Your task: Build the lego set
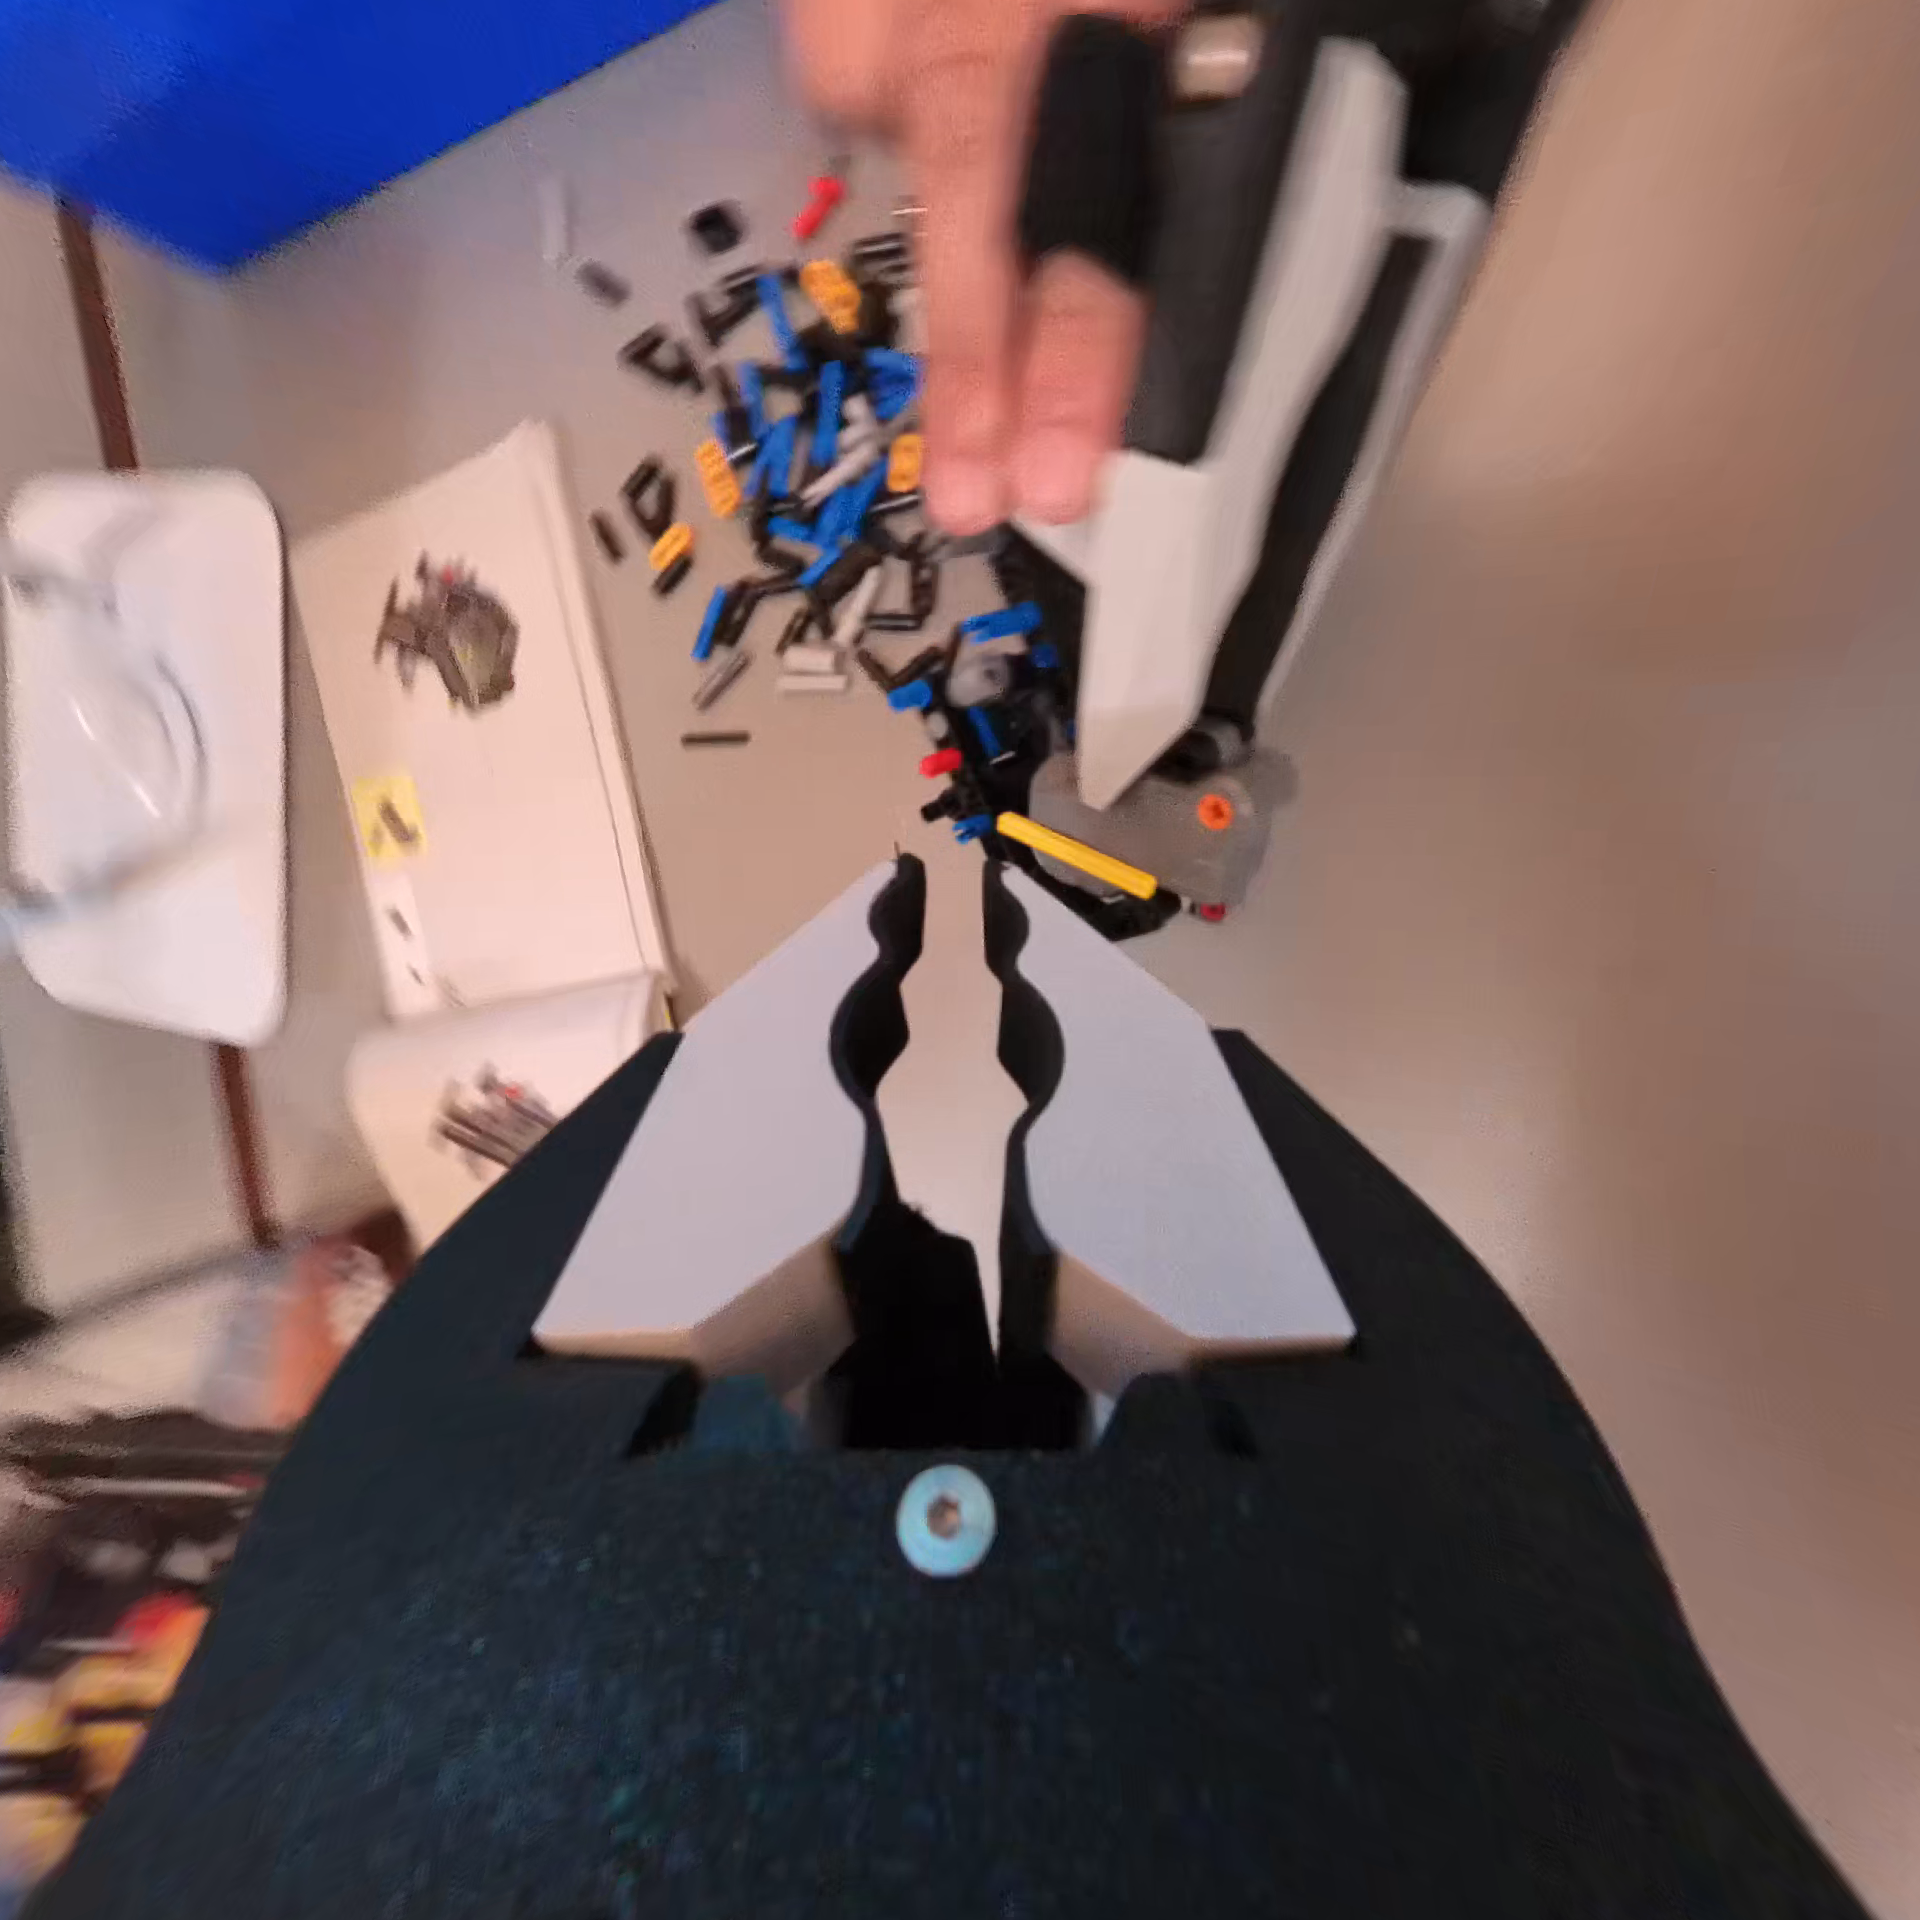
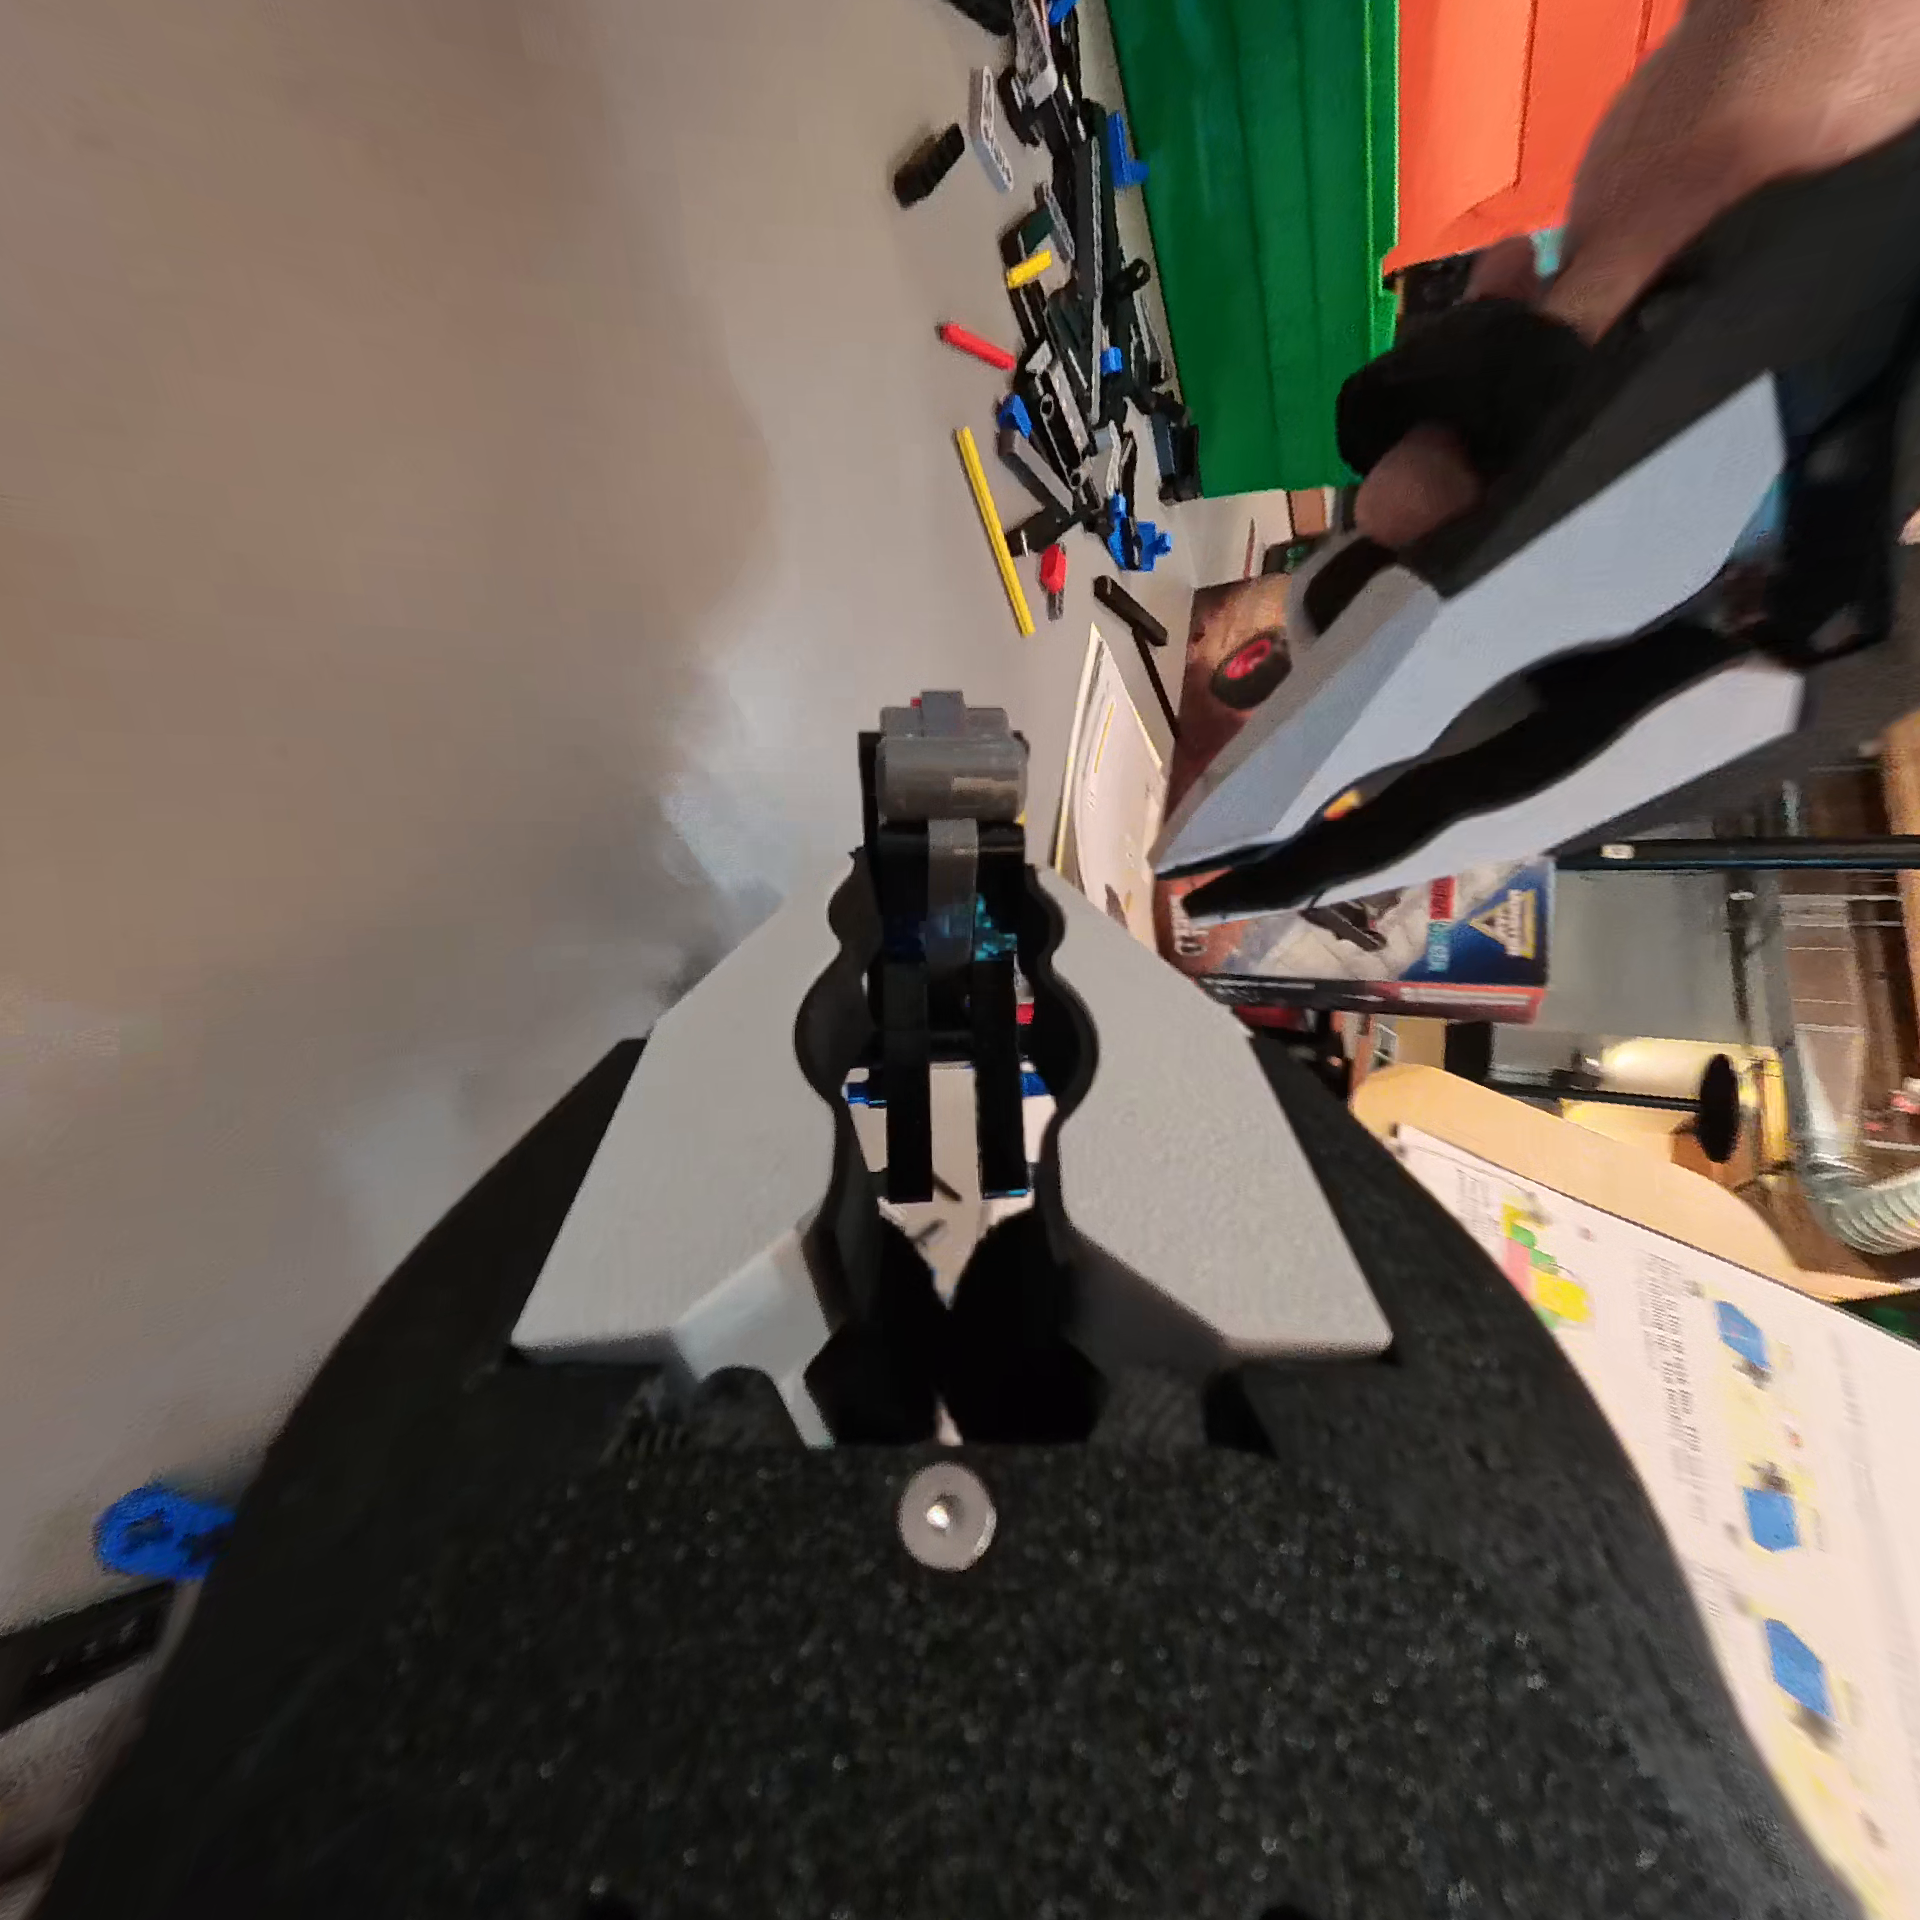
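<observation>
My right gripper (image 2: 940,883) is shut on a partly built lego assembly (image 2: 948,790): black beams with a grey block at its far end. It holds the assembly above the beige table. In the left wrist view the assembly (image 1: 1174,842) shows the grey block, an orange pin and a yellow axle (image 1: 1075,857), clamped in the right gripper (image 1: 1132,774). My left gripper (image 1: 948,873) is slightly open and empty. Its tips are just short of the assembly's left end. It also shows in the right wrist view (image 2: 1195,883), to the right of the assembly. A pile of loose lego pieces (image 1: 800,468) lies beyond.
An open instruction booklet (image 1: 468,727) and a white bag (image 1: 145,748) lie left of the pile. A blue box (image 1: 260,114) stands at the far left. A green box (image 2: 1247,239), an orange box (image 2: 1507,125), the lego box (image 2: 1403,956) and a printed sheet (image 2: 1714,1455) lie on the right.
</observation>
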Motion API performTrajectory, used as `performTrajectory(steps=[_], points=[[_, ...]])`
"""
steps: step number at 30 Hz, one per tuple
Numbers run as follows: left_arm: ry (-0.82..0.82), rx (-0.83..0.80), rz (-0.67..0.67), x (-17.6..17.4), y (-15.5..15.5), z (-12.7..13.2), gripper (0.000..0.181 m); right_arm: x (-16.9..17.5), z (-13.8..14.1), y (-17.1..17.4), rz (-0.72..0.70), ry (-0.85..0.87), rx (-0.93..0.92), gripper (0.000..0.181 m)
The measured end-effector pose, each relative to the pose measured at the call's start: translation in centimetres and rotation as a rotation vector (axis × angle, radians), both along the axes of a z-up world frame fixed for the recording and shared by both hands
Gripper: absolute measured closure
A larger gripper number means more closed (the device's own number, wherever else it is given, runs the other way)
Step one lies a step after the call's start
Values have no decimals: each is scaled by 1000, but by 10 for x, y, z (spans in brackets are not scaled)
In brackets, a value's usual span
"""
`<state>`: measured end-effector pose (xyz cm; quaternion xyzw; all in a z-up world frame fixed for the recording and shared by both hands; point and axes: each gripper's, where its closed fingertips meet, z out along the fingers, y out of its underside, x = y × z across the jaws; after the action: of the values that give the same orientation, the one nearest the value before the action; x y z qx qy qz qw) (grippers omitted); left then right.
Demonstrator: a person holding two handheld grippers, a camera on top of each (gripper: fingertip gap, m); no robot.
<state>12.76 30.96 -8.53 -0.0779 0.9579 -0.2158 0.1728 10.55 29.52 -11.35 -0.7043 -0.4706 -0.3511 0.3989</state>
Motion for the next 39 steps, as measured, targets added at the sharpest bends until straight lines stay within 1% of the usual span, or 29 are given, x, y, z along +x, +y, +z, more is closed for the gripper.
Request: performTrajectory(steps=[3,4,6,8,10,12,14,16,18,20,21,22,23,25,27,29,31,33,34,36,39], points=[[58,-211,280,14,13,-3,165,4,5,2,-20,-118,40,156],[64,-303,354,18,16,-1,162,6,11,3,-27,-166,76,156],[94,-542,479,21,22,5,156,8,26,4,-20,-252,164,156],[195,-831,494,11,16,15,151,10,36,3,-17,-278,223,156],[298,-1053,462,-3,10,24,134,13,44,3,-22,-319,289,156],[396,-1188,427,-12,6,26,123,11,47,3,-2,-304,329,156],[519,-1291,422,-15,5,24,120,8,49,3,16,-312,362,156],[648,-1340,430,-17,3,16,116,12,46,5,5,-347,364,156],[745,-1345,438,-21,-4,4,112,19,44,7,-32,-394,371,156],[765,-1339,464,-19,-13,-6,109,24,41,11,-69,-435,363,156],[770,-1362,473,-16,-15,-5,109,26,38,13,-91,-455,354,155],[773,-1403,483,-12,-14,-1,114,27,37,15,-101,-479,353,155],[774,-1445,503,-7,-12,3,124,27,36,17,-111,-497,355,156],[785,-1478,567,1,-7,1,140,28,36,20,-151,-521,364,156],[800,-1500,598,5,-3,-2,143,30,34,24,-187,-536,352,156],[829,-1510,615,7,1,-5,144,32,31,27,-210,-513,343,156],[820,-1504,609,8,4,-5,145,30,28,29,-230,-444,332,155],[834,-1509,596,8,8,-3,145,22,23,28,-217,-317,300,136],[830,-1513,613,10,12,-3,145,18,26,28,-214,-273,312,131],[863,-1493,644,10,15,-8,145,17,29,28,-221,-265,314,126],[952,-1515,685,8,18,-13,145,4,34,24,-140,-256,303,121]])
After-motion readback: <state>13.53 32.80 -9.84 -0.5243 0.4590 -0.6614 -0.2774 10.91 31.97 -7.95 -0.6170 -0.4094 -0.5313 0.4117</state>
